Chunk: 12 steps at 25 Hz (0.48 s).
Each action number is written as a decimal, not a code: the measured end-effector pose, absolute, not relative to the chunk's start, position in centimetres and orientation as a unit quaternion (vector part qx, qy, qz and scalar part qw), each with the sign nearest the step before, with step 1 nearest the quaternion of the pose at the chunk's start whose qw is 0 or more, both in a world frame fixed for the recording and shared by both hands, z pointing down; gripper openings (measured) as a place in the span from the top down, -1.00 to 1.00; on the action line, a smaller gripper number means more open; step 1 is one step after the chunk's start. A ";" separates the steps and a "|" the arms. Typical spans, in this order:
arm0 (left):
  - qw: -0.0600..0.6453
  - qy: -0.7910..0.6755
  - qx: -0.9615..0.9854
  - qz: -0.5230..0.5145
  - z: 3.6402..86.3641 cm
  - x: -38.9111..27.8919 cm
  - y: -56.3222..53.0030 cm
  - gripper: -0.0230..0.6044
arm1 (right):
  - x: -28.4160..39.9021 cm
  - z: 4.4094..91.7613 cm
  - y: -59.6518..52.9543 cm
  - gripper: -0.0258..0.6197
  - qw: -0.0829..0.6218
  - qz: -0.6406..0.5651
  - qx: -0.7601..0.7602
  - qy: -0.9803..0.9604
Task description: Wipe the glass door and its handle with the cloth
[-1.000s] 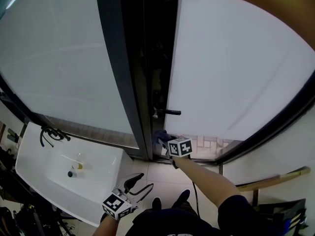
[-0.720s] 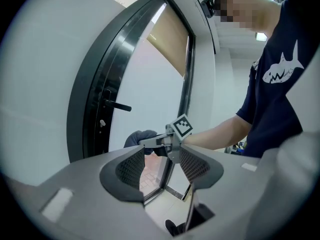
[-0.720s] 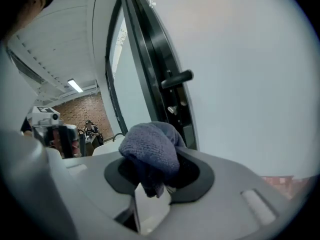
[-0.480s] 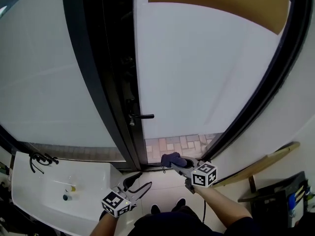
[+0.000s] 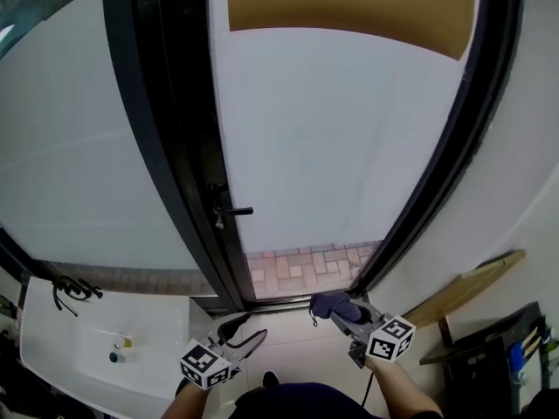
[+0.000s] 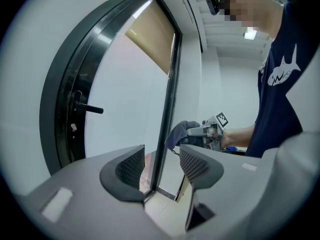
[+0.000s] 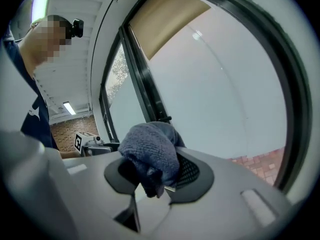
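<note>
Now: cloth held low, off the glass.
The right hand-held gripper (image 5: 342, 314) clenches the dark blue cloth (image 5: 330, 302) near the bottom of the glass door (image 5: 349, 147), not touching it; the left hand-held gripper (image 5: 244, 330) hangs released and empty. Best to press the cloth flat, sweep in overlapping passes, then wrap the lever handle (image 5: 232, 210).

Bright daylight through frosted glass door (image 5: 349, 138) (fisheye edges bend frames).

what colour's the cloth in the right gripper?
The cloth is plain dusty blue-grey; it shows best in the right gripper view.
</note>
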<state>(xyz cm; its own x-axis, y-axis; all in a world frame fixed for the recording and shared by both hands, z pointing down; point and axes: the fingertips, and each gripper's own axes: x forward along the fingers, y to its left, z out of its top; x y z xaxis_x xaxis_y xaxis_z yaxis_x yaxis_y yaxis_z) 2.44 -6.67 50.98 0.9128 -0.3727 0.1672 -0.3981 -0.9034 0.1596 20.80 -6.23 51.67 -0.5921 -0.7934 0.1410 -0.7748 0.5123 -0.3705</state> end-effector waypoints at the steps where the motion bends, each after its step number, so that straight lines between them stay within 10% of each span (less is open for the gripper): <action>1: 0.095 -0.201 0.973 0.066 50.7 2.9 -6.0 0.25 | 21.1 51.4 -5.4 0.51 0.026 -0.198 -0.450 0.871; 12: 0.088 -0.229 0.967 0.066 49.8 5.0 2.0 0.24 | 23.7 48.7 2.6 0.51 0.054 -0.172 -0.434 0.883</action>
